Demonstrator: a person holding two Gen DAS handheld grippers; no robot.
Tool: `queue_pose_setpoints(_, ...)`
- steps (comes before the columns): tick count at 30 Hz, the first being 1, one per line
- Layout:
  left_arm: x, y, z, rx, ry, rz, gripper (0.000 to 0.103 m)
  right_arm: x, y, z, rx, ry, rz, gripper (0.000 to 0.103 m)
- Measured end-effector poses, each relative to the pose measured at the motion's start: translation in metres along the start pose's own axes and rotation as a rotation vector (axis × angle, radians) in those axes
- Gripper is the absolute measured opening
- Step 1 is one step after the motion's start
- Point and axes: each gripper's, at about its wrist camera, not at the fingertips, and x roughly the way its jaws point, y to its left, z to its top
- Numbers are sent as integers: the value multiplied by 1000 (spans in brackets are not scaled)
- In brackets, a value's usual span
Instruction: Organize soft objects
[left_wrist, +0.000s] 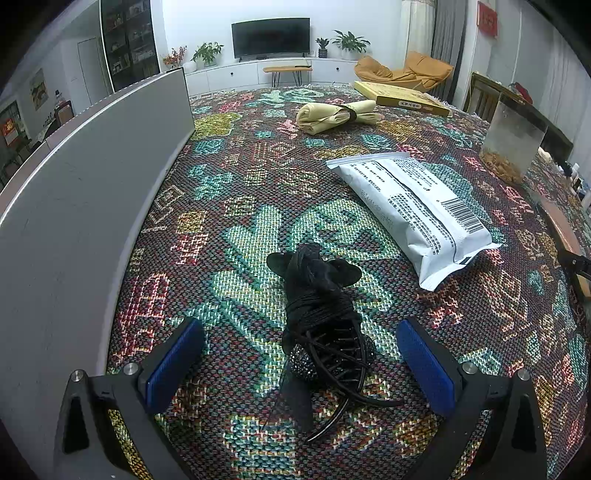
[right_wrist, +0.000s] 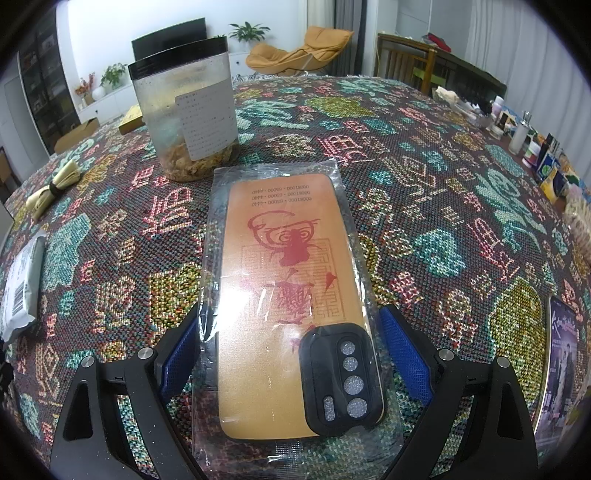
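Note:
In the left wrist view a black hair claw clip wound with black ribbon (left_wrist: 320, 325) lies on the patterned cloth. My left gripper (left_wrist: 300, 354) is open, its blue pads (left_wrist: 173, 363) on either side of the clip and clear of it. In the right wrist view an orange phone case with a black camera block, sealed in a clear plastic bag (right_wrist: 284, 295), sits between the fingers of my right gripper (right_wrist: 290, 363). Both blue pads (right_wrist: 406, 363) press against the bag's edges. A rolled beige cloth tied with a black band (left_wrist: 338, 116) lies farther back.
A grey upright panel (left_wrist: 85, 177) runs along the left. A white pouch (left_wrist: 417, 210), a clear jar with dried bits (right_wrist: 188, 110), a yellow box (left_wrist: 402, 98) and bottles at the right edge (right_wrist: 524, 133) stand on the cloth-covered table (right_wrist: 424, 184).

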Motion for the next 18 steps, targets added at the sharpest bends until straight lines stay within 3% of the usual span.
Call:
queue_pose_setpoints(4,0,1,6,12,58,-26,101,0,-1,0,-8,1,16,91)
queue_pose_setpoints(6,-9,3,6,20,38,-33,64,-4,-3,2,-30,-1,41,77)
queue_pose_setpoints(7,-12,3,7,34,35,-45,38,-7,-7,3,-21,10,65,77)
queue_pose_setpoints(8,-14,3,9,43,42,-42,38,-10,-13,3,14,24,112,77)
queue_pose_setpoints(14,-48,19,3,-80,21,-234,38,-59,-46,-5,239,25,341,77)
queue_pose_setpoints(18,-87,32,3,-122,-7,-338,38,-106,-12,-6,232,21,514,77)
